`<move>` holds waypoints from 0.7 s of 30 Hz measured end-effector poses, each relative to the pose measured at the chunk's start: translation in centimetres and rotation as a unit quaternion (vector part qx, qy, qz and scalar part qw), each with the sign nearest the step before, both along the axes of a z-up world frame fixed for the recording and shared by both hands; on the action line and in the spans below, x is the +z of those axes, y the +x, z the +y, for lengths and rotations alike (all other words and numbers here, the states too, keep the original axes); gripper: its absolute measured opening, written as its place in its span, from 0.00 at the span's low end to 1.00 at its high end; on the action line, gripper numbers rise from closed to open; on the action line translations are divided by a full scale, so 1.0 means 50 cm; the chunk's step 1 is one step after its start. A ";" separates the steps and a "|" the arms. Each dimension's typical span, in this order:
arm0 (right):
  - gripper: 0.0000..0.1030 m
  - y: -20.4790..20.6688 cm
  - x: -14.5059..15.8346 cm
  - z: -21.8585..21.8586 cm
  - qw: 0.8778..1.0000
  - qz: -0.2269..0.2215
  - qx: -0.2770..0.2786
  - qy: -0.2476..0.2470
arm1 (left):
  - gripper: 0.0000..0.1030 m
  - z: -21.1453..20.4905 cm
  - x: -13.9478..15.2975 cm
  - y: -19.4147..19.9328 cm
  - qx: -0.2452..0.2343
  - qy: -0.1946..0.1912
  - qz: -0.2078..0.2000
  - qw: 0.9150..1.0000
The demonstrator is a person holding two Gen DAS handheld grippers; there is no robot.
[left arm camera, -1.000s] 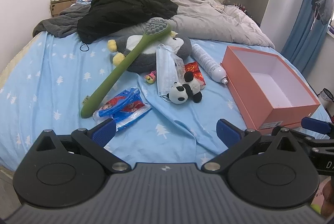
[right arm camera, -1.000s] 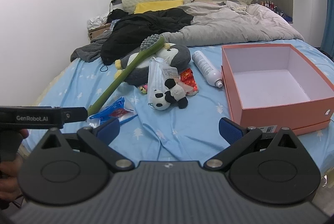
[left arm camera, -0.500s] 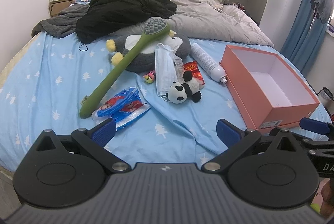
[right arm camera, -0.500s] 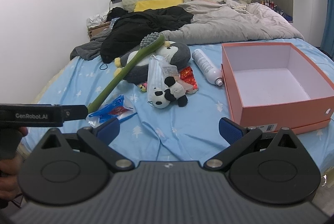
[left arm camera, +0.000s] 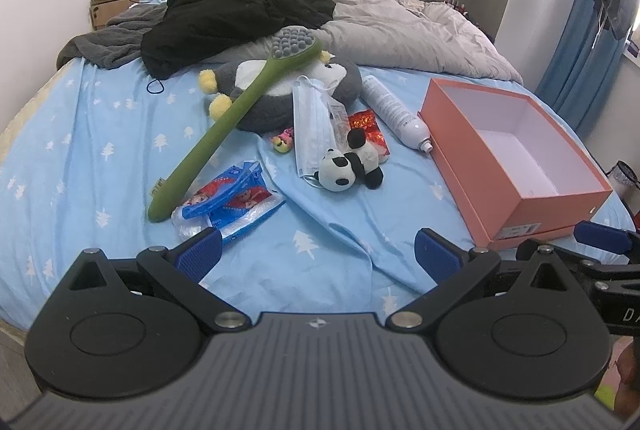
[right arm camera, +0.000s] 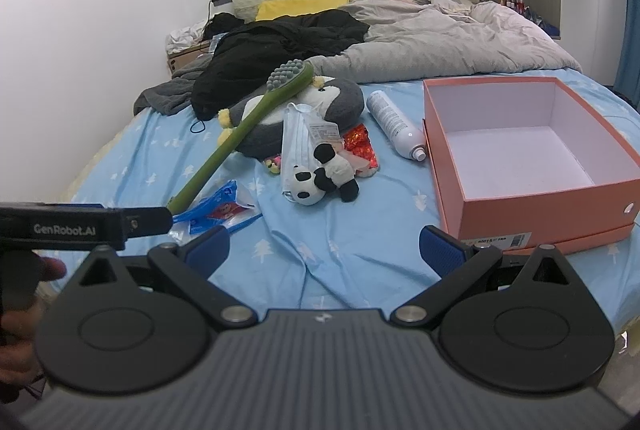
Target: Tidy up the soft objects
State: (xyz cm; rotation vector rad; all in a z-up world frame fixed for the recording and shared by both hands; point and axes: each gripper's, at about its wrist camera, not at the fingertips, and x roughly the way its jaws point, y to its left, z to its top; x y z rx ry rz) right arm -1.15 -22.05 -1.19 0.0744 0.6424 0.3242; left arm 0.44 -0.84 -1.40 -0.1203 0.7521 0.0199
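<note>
A small panda plush (left arm camera: 348,165) (right arm camera: 320,181) lies mid-bed beside a face mask (left arm camera: 312,121) (right arm camera: 296,137). Behind them lies a grey penguin plush (left arm camera: 288,89) (right arm camera: 304,113) with a long green brush (left arm camera: 232,117) (right arm camera: 240,133) across it. An open, empty orange box (left arm camera: 516,197) (right arm camera: 540,213) stands at the right. My left gripper (left arm camera: 316,254) is open and empty above the near sheet. My right gripper (right arm camera: 324,250) is open and empty, short of the panda.
A white spray bottle (left arm camera: 394,113) (right arm camera: 394,123), a red snack packet (left arm camera: 366,123), a blue plastic wrapper (left arm camera: 228,197) (right arm camera: 216,209) and a small pink toy (left arm camera: 282,141) lie around the plushes. Black clothes (left arm camera: 232,17) and a grey duvet (left arm camera: 400,33) fill the far bed.
Both grippers have edged slightly forward toward the pile. Nothing on the bed has moved.
</note>
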 end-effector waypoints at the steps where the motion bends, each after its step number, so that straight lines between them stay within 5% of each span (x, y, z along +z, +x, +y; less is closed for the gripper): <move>1: 1.00 0.001 0.000 -0.001 1.000 0.000 -0.001 0.000 | 1.00 -0.001 0.000 0.000 -0.001 0.002 0.000 1.000; 21: 1.00 0.018 -0.022 -0.004 1.000 0.015 -0.006 0.003 | 1.00 -0.003 -0.011 0.009 -0.011 0.005 -0.002 1.000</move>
